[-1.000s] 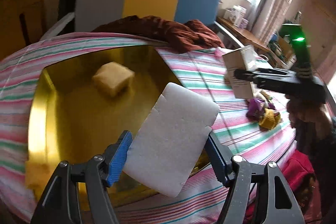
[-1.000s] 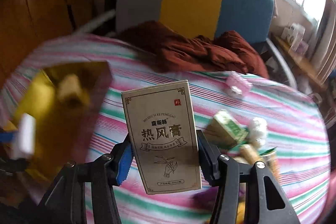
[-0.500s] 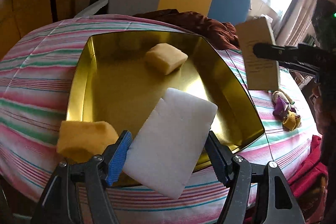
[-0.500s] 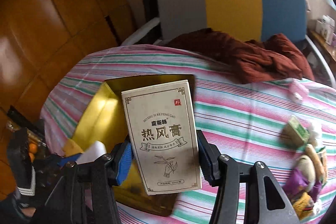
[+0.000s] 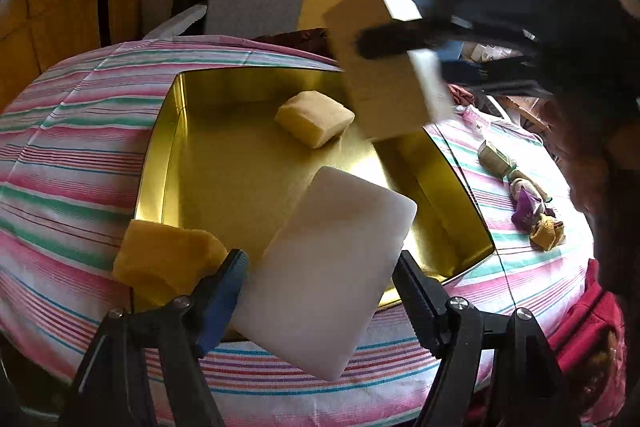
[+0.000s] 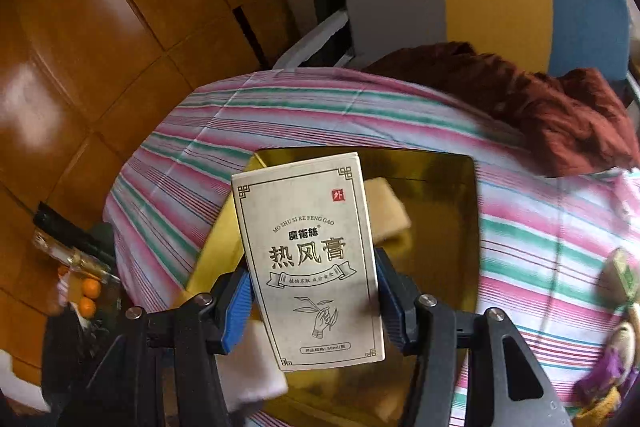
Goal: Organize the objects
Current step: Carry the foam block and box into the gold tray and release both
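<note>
**Box and sponge over the gold tray**

Right tongs (image 6: 314,297) pinch the cream box (image 6: 310,259) lettered "MO SHU SI RE FENG GAO", now over the gold tray (image 5: 160,163) instead of beside it. Left tongs (image 5: 320,291) pinch the white sponge (image 5: 328,271) above the tray's near edge.

Two yellow sponges (image 5: 314,119), one white sponge (image 5: 328,275), one box (image 6: 310,263)

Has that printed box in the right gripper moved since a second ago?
Yes. The box, clamped in the right gripper, has come leftward from over the striped cloth to hang above the gold tray.
</note>
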`<state>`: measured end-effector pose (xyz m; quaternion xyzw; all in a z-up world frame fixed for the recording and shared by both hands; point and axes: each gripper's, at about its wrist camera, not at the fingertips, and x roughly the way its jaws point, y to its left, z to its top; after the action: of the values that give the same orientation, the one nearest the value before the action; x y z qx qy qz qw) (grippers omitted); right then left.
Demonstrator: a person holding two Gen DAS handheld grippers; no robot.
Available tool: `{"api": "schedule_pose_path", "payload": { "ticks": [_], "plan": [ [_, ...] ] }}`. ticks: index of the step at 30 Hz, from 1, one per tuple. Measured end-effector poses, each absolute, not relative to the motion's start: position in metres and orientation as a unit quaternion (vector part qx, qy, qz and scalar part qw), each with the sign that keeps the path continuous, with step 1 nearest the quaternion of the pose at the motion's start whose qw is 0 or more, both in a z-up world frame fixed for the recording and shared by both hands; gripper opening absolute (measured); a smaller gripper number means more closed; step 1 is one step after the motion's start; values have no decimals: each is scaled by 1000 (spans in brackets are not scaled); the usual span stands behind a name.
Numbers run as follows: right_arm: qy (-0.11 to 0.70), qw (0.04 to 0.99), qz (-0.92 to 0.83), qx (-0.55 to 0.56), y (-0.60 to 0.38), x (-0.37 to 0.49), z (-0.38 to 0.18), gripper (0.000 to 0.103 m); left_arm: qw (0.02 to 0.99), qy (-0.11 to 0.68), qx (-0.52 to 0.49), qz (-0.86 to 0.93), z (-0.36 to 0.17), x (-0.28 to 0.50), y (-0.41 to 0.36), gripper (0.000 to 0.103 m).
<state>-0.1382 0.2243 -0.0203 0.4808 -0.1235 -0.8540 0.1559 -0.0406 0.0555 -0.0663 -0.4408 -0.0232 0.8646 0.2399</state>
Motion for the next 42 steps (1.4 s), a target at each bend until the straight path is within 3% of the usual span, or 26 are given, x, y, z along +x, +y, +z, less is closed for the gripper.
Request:
{"api": "schedule_pose_path", "payload": {
  "ticks": [2, 4, 6, 16, 33, 42],
  "plan": [
    [-151, 168, -844, 486, 218, -148, -24, 57, 243, -25, -435, 867, -63, -37, 52, 80],
    [-172, 178, -834, 493, 209, -156, -29, 71, 245, -28, -427, 870, -59, -33, 49, 82],
    [-179, 183, -830, 495, 203, -158, -31, 77, 248, -32, -424, 870, -57, -32, 46, 85],
    [-186, 166, -834, 492, 218, -136, -38, 77, 231, -39, -407, 883, -49, -30, 41, 87],
    [-90, 86, -894, 430, 248, -68, -29, 78, 109, -1, -354, 929, -16, -28, 28, 98],
    [-53, 62, -906, 415, 254, -40, -36, 78, 115, 14, -341, 933, -9, -17, 40, 99]
  ]
}}
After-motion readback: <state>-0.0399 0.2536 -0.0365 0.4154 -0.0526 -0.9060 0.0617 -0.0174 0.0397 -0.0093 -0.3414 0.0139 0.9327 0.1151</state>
